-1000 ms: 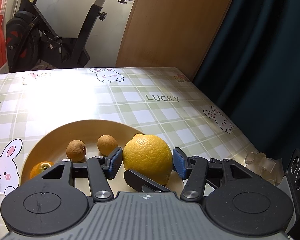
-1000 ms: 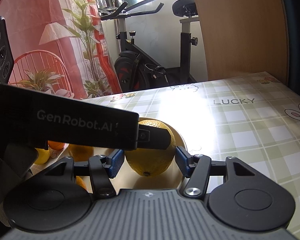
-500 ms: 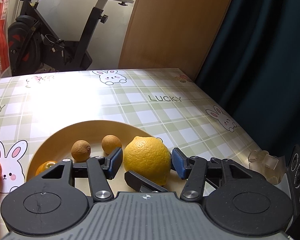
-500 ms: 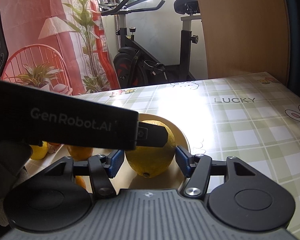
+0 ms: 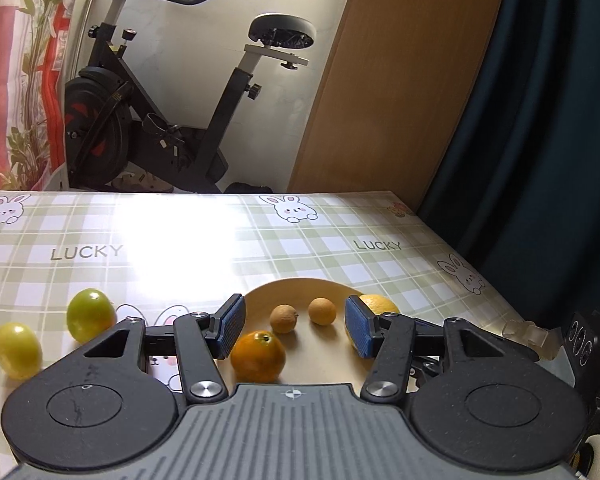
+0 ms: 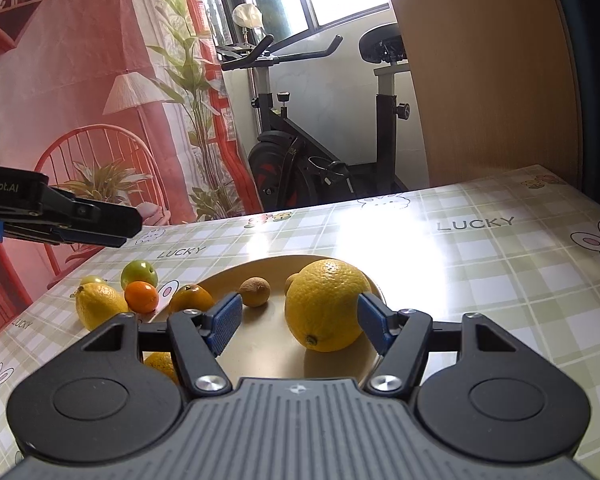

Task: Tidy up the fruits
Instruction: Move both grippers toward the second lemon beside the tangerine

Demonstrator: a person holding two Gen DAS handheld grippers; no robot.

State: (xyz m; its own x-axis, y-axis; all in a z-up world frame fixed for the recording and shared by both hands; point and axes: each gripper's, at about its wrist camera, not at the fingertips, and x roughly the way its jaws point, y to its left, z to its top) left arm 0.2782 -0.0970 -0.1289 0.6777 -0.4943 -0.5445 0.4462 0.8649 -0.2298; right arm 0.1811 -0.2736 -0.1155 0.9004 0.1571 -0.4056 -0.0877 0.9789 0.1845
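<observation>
left gripper [image 5: 295, 326] fingers apart, right gripper [image 6: 298, 322] likewise

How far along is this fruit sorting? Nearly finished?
Partway, I'd say. Done: the plate already holds a big lemon, an orange and two small brown fruits. In hand: nothing; both the left tongs and right tongs are open. Left: two green fruits, a second lemon and another orange sit on the table.

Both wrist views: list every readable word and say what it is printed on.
"LUCKY": printed repeatedly on the checked tablecloth, readable in both views.
"nRobot.AI": on the left gripper's body in the right wrist view; the start is cut off by the frame edge.
Nothing else is readable; the fruit and plate carry no text.
</observation>
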